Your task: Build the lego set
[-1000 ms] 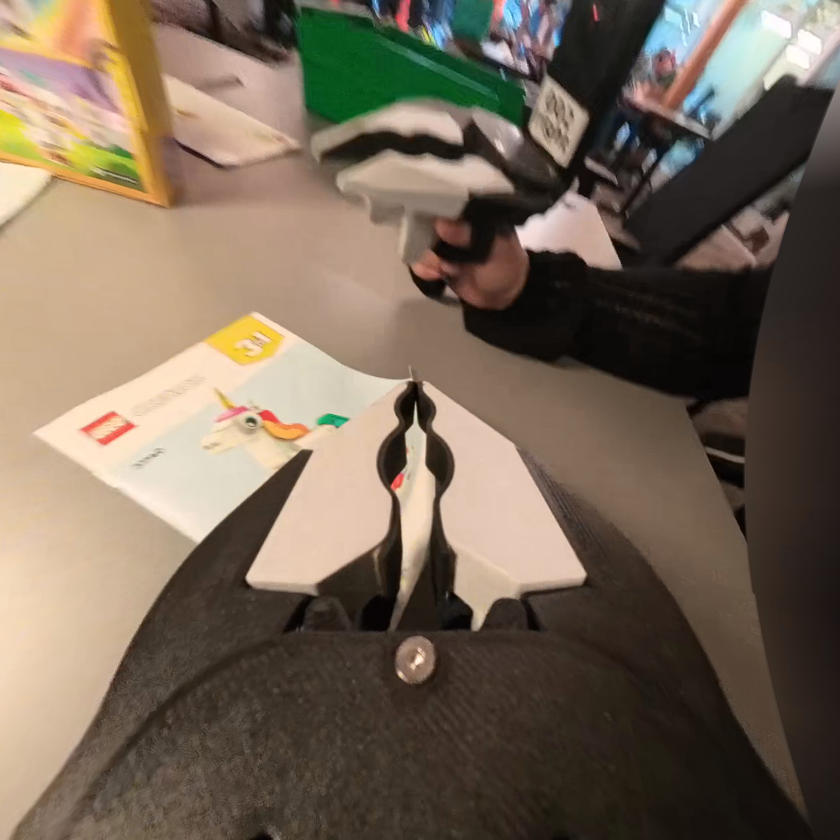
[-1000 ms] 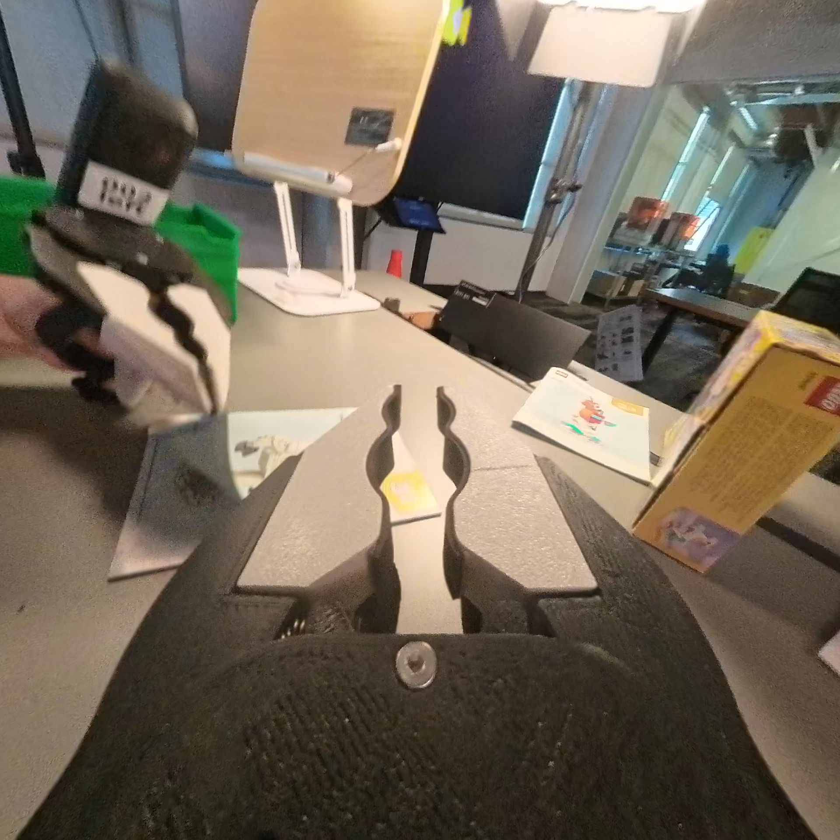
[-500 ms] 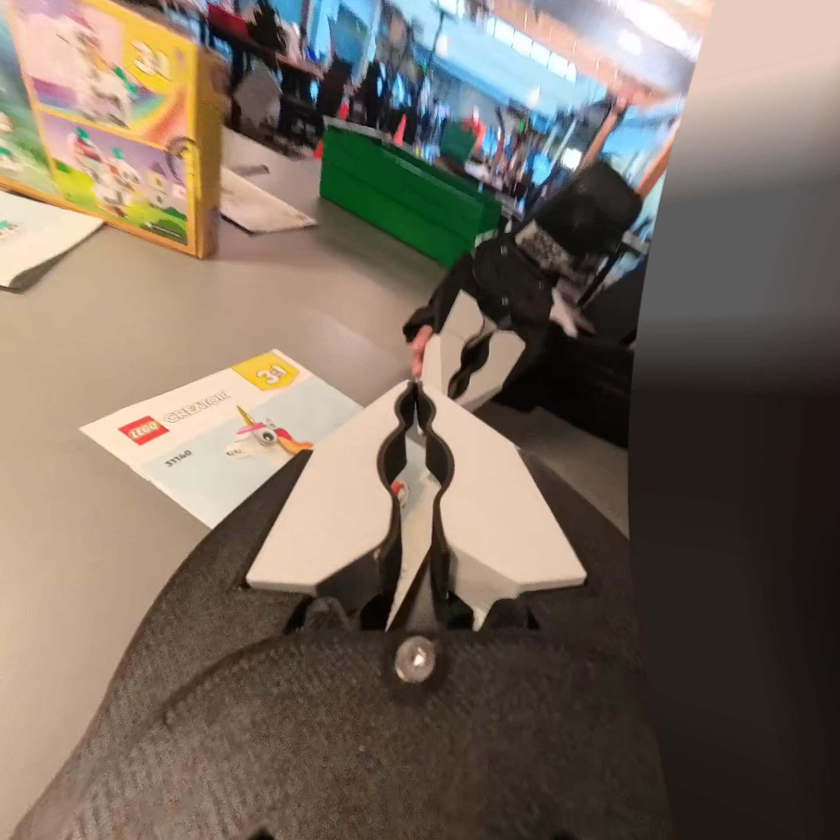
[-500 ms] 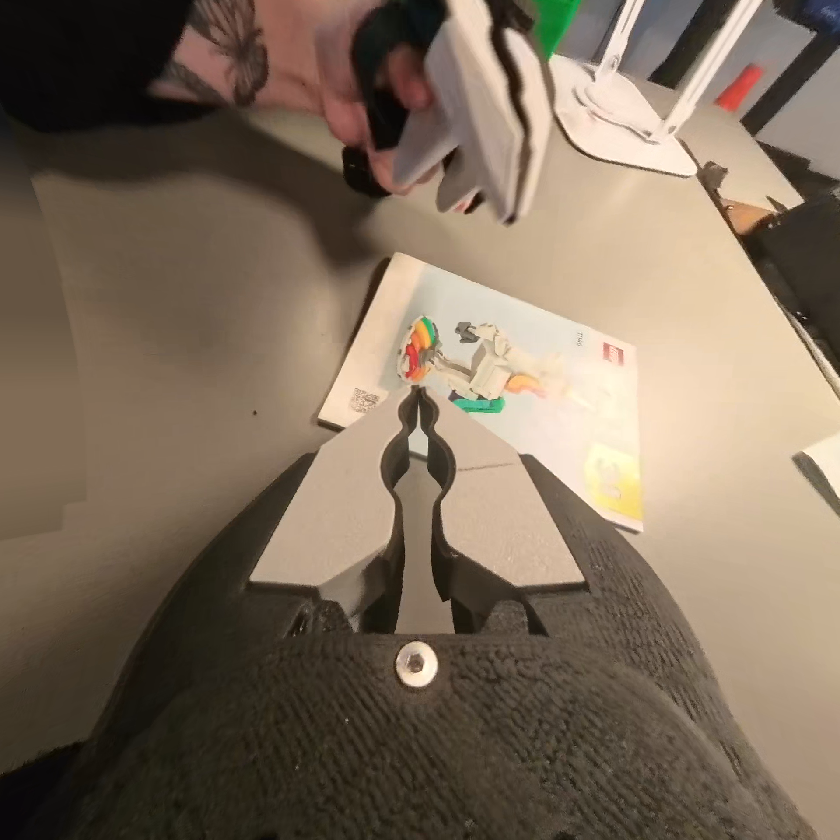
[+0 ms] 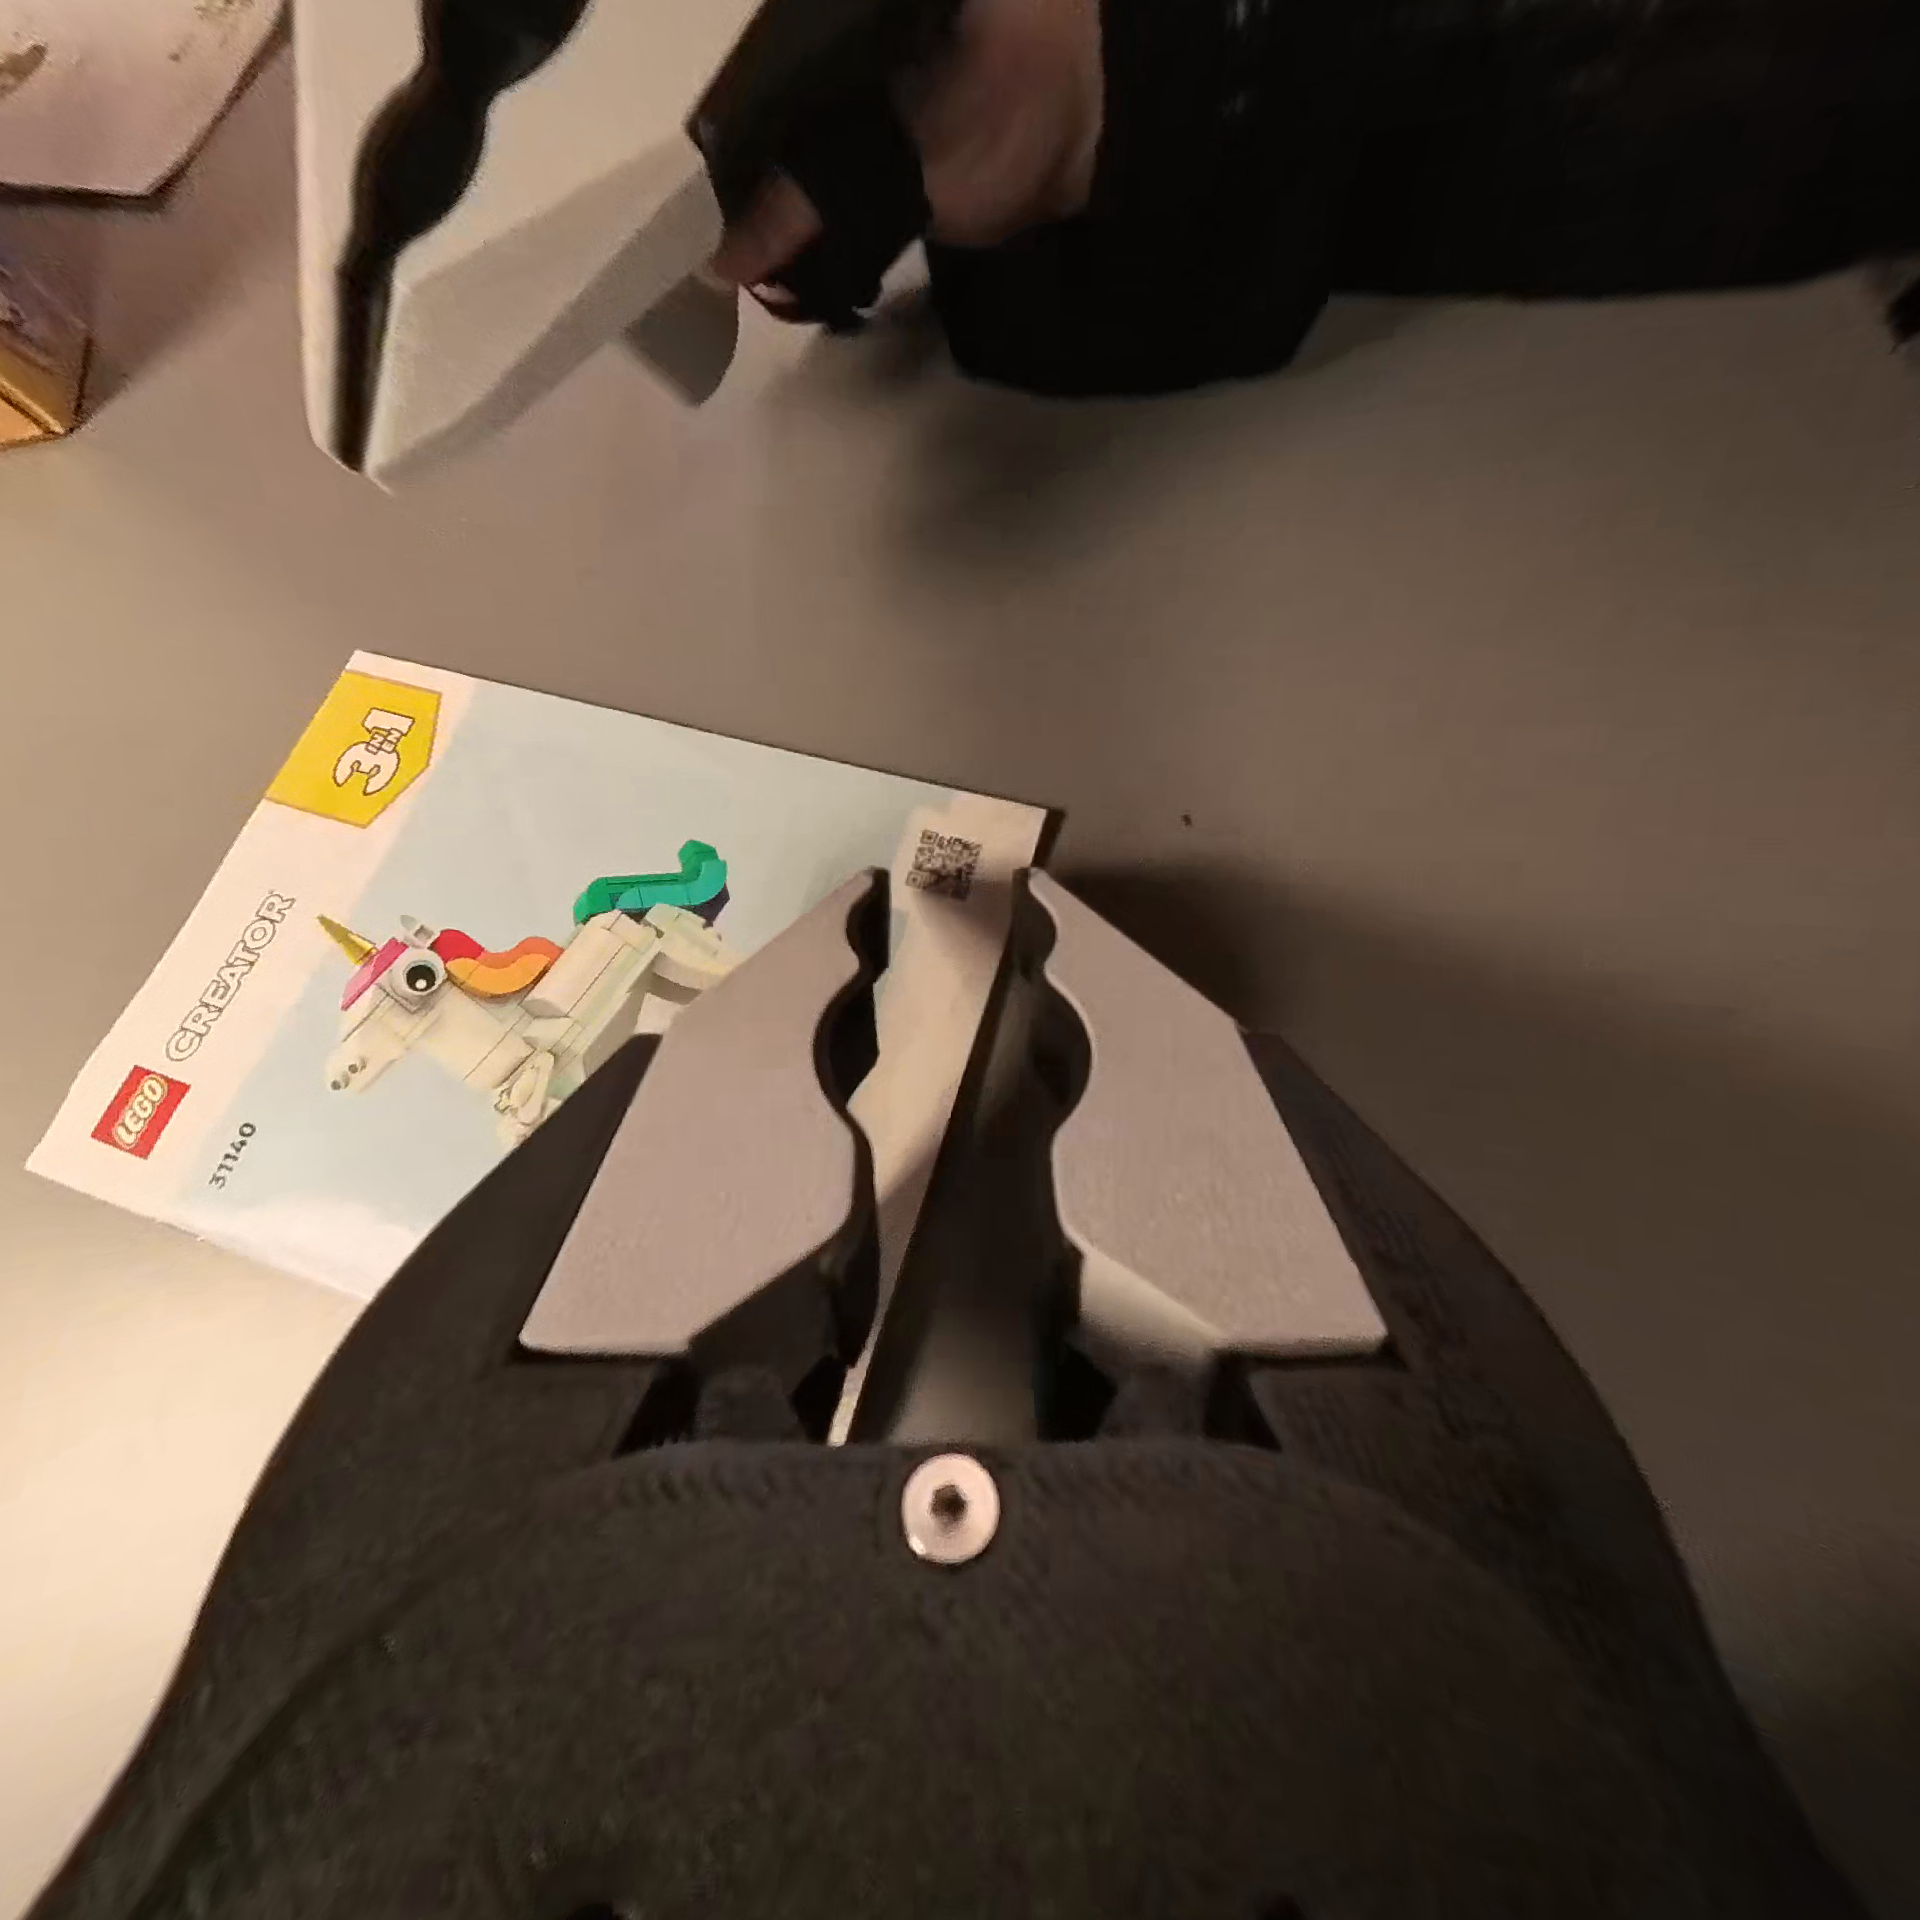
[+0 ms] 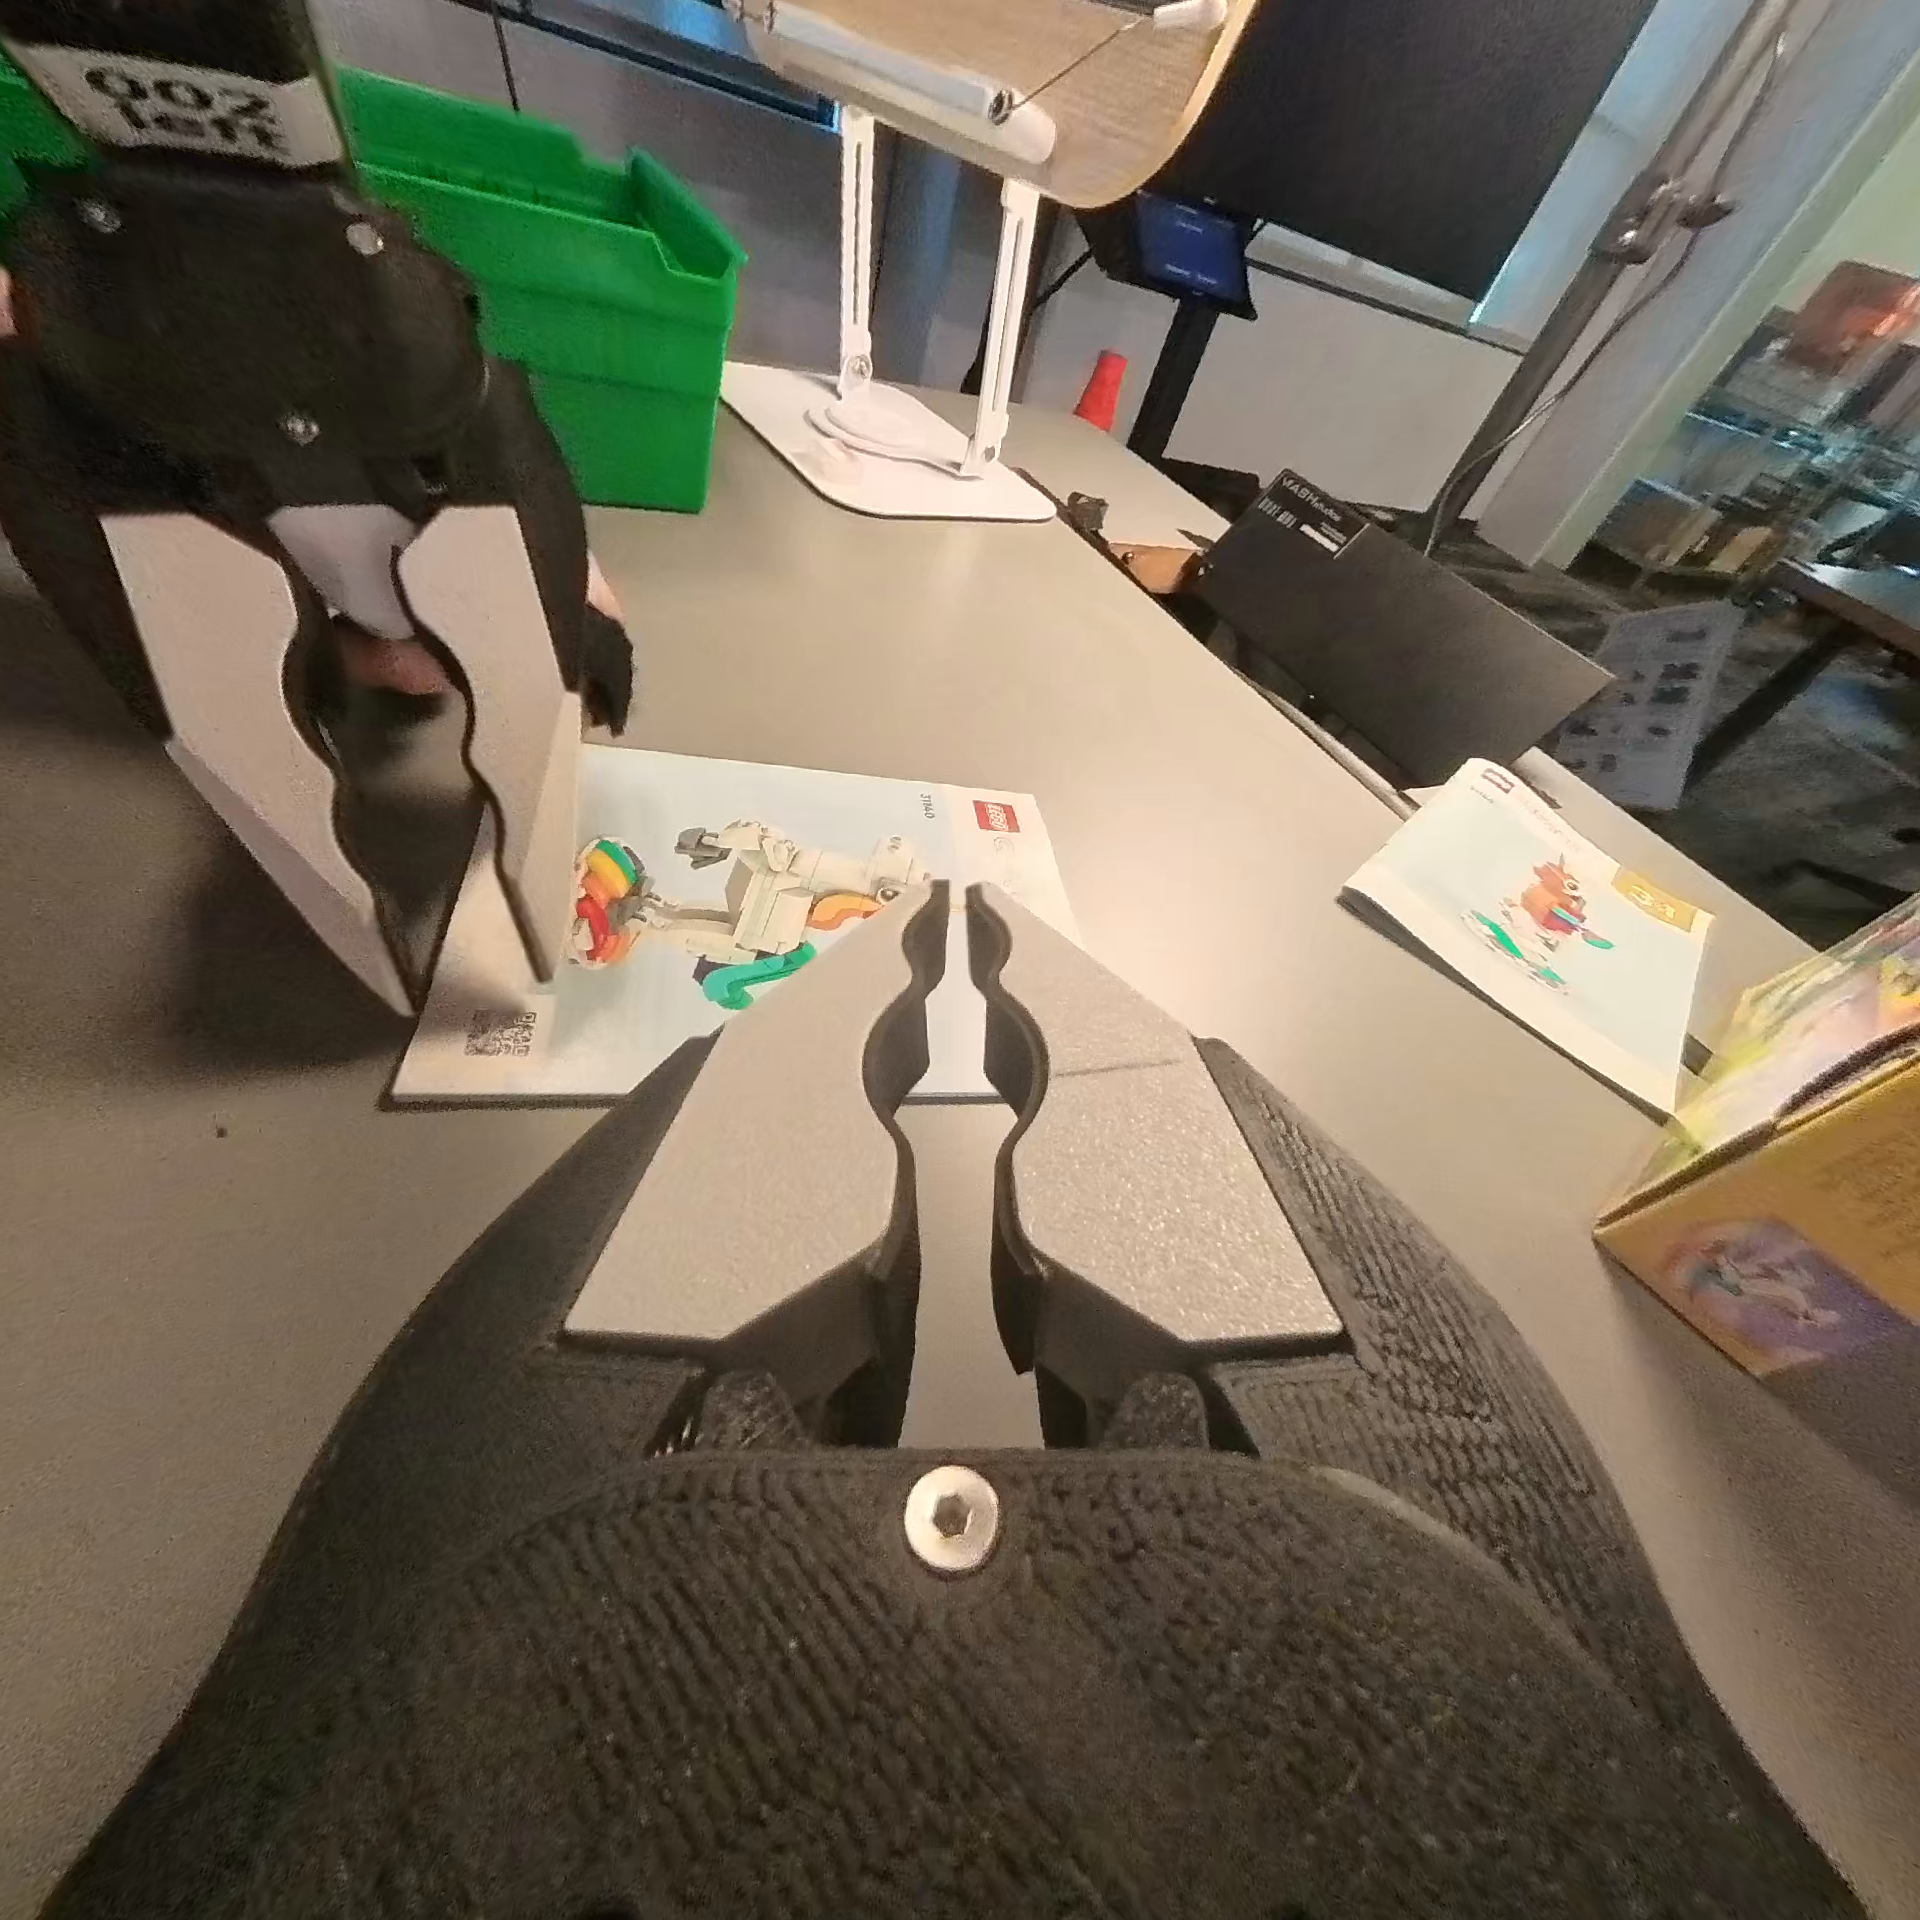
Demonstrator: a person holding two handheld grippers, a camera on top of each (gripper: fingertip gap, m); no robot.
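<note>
On the grey surface [image 6: 1091, 665], centre of the right wrist view: one instruction booklet [image 6: 831, 831], lying flat, pale blue cover with a brick-built unicorn picture and a square code patch at its near corner

Left gripper [image 5: 951, 883]: fingers parted with a clear gap between the tips, nothing gripped; seen from its own camera the gap frames the booklet [image 5: 499, 935] corner that bears the code patch. From the right wrist view the same gripper [image 6: 468, 987] stands at 9 o'clock, tips pointing down over that corner; whether the tips touch the paper is hard to judge from either view. A person's hand [image 6: 395, 655] shows behind its fingers

Right gripper [image 6: 954, 888]: fingers nearly together, a narrow slit left between the tips, nothing between them; tips aimed at the far edge of the booklet. In the left wrist view it [image 5: 353, 447] appears blurred at 11 o'clock, above the surface and apart from the booklet, held by a hand [image 5: 997, 135] in a dark fingerless glove and dark sleeve

Other items, right wrist view:
- second booklet [image 6: 1538, 914], at 3 o'clock, well apart from the first
- yellow set box [image 6: 1787, 1257], at 4 o'clock, just beside the second booklet
- green bin [image 6: 561, 281], at 11 o'clock, behind the left gripper
- white stand [image 6: 914, 457] with a wooden panel, at 12 o'clock
- black folder-like item [image 6: 1403, 634], at 2 o'clock
</note>
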